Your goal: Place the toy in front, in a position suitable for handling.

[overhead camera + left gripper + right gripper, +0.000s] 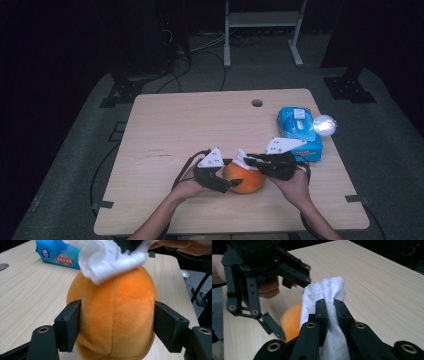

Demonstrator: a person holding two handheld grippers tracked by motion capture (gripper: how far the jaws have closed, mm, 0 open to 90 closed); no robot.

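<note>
Looking down from the high view, I have the orange plush (245,180) near the front edge of the table (165,125), between my two hands. My left gripper (234,184) has it from the left side, and my right gripper (246,161) brings a white tissue (240,159) onto its top. A blue tissue pack (300,132) lies well off to the right.

From the left gripper view, the jaws stand on either flank of the plush (113,315), pads pressed into the pile, so it is clamped at its widest part. The fabric looks soft and springy, and I judge it light; it will dent rather than slip, and the flanks are the right place to hold. The tissue (105,260) lies draped over the crown.

From the right gripper view, my jaws are pinched together on the tissue (327,290), which bunches above them. It is thin and limp, likely to tear if dragged hard, so I would wipe lightly. The plush (292,320) shows below it, with the left gripper (287,312) beyond.
</note>
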